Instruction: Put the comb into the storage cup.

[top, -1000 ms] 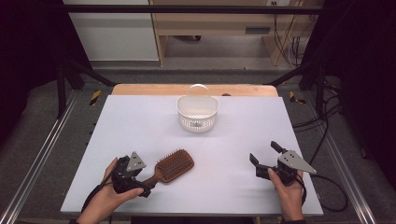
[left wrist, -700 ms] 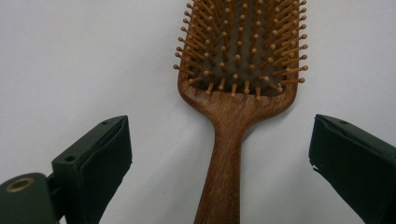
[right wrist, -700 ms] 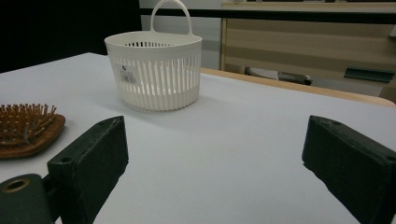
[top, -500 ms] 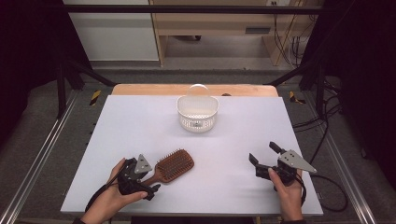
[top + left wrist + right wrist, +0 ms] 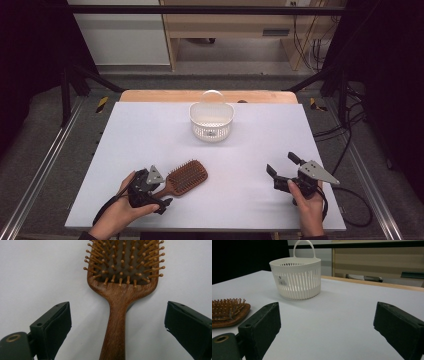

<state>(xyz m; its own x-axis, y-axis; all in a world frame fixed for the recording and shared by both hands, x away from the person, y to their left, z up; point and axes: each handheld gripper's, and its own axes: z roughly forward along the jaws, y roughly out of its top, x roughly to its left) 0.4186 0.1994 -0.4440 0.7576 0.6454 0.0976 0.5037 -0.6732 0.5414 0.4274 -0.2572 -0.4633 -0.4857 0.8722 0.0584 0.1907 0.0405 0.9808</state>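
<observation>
Left gripper view puts the brush (image 5: 120,302) handle between our left gripper's (image 5: 117,325) wide-spread fingers (image 5: 53,325), nearer the left one, touching neither. We should centre on the handle, keep low to the counter (image 5: 37,270), then close squarely. Our right gripper (image 5: 324,330), fingers also wide, holds nothing; the brush lies well left of it.

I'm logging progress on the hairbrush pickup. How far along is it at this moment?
Early stage. Done: the left gripper is lined up with its open jaws on either side of the hairbrush handle, not touching it. In hand: nothing is gripped; the brush lies bristles-up on the table. Left: closing, lifting, and probably moving it to the white basket. The right gripper waits open, apart.
</observation>
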